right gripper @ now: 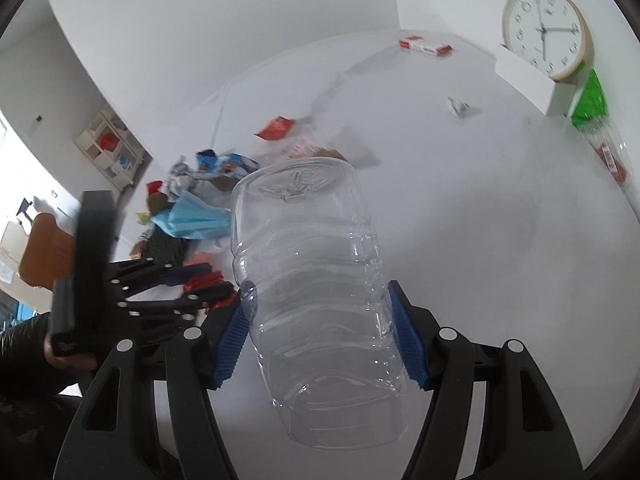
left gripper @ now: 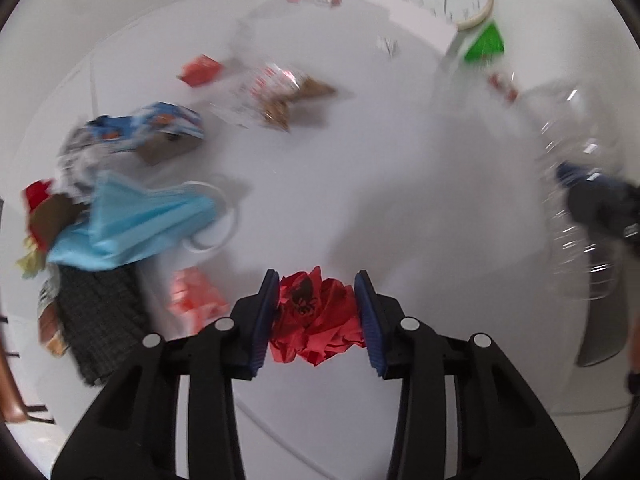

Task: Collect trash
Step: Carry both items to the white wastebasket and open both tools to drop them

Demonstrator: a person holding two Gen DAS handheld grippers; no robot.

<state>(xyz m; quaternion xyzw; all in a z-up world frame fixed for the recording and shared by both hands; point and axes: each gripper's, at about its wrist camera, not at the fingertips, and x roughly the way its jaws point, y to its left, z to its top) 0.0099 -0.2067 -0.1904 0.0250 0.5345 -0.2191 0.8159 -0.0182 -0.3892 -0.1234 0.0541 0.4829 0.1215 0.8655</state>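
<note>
My left gripper is shut on a crumpled red paper just above the white table. My right gripper is shut on a clear plastic bottle, held bottom-forward; the bottle also shows at the right of the left wrist view. The left gripper shows in the right wrist view at the left. A pile of trash lies left: a blue face mask, a blue wrapper, a dark checked cloth. A red wrapper and a clear snack bag lie farther back.
A wall clock leans at the back right beside a green packet and a white box. A red-and-white carton lies at the far edge. A small foil scrap lies mid-table. A wooden chair stands left.
</note>
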